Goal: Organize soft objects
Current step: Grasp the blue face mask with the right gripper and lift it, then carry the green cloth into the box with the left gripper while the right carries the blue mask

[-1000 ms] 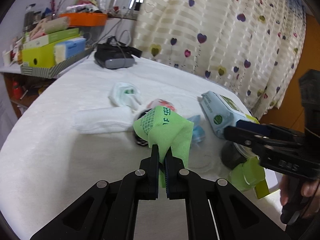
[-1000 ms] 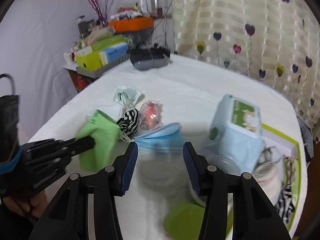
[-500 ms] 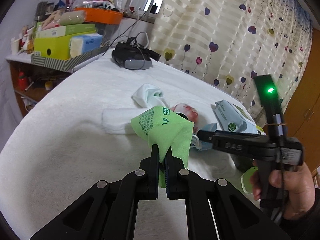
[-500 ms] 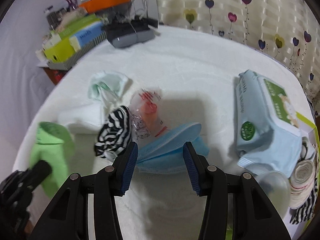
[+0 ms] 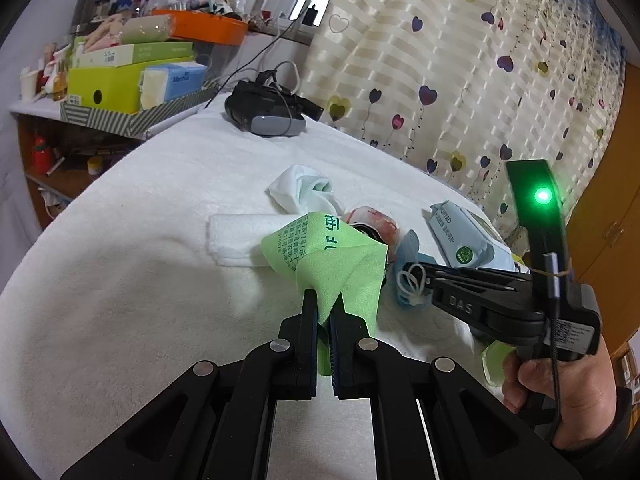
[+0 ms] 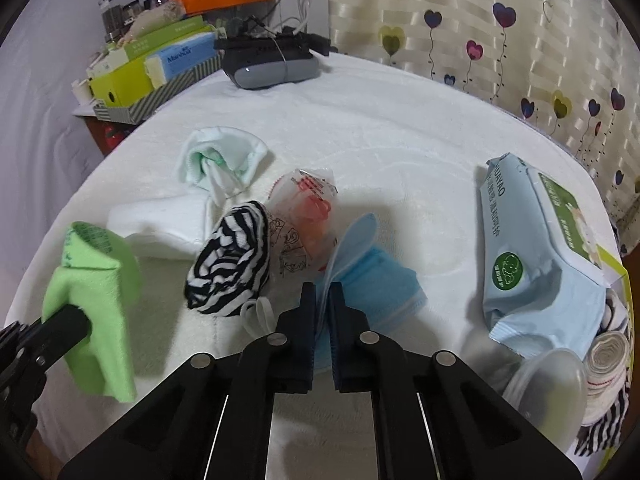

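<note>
The counter [image 6: 380, 120] is draped in a white fluffy cover and takes up most of the room in front of me, with a heart-print curtain [image 5: 460, 80] hanging behind it. At its far edge sits a dark headset [image 6: 272, 64]. Toward the right lies a pale blue pack of wet wipes [image 6: 532, 256]. A folded white towel [image 6: 160, 228] rests on the left side, with a bundled white sock [image 6: 220, 160] just beyond it. Beside the towel is a rolled black-and-white striped sock [image 6: 232, 264], touching a clear plastic packet with red print [image 6: 308, 208].

The left tongs [image 5: 325, 312] are pressed together, pinching a green cloth [image 5: 340, 264] that hangs off the counter in the air. The right tongs [image 6: 322, 300] are closed on the edge of a blue face mask [image 6: 372, 276], most of which lies on the cover between the packet and the wipes. A hand [image 5: 560, 392] grips the right tool's handle.
</note>
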Demonstrator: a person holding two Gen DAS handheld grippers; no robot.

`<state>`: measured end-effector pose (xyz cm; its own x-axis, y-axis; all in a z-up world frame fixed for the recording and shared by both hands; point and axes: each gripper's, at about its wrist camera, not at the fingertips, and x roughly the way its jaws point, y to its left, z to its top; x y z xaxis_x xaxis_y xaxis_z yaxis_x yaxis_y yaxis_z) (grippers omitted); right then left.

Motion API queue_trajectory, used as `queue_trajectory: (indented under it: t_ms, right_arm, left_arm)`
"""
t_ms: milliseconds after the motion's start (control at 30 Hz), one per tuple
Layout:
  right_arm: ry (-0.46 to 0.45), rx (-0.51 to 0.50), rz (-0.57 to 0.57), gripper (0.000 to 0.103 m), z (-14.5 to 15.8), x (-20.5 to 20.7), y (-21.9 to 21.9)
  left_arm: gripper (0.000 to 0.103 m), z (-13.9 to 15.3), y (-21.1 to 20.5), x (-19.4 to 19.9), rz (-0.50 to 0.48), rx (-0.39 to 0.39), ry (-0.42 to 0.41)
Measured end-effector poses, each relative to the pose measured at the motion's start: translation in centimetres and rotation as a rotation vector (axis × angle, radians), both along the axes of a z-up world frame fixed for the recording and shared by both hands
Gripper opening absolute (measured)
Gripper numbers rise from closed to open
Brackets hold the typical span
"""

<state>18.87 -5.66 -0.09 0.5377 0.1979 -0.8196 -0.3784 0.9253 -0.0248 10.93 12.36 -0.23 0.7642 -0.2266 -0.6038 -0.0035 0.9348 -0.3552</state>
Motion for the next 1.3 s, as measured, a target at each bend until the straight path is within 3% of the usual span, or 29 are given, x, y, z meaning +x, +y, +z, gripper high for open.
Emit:
queue_trajectory:
  t_ms: [633,1300]
  right_arm:
    - [-0.159,0.201,0.105,0.006,6.6,-7.7,-3.7]
    - [-0.271,0.279,0.106,0.006,10.4,-13.7,-8.6]
  left_arm:
    - [0.005,3.7,-3.5,-3.2,-0.012,0.067,-0.059]
    - [0.005,7.5,-8.2,-6.4,-0.065,0.118,-0.126]
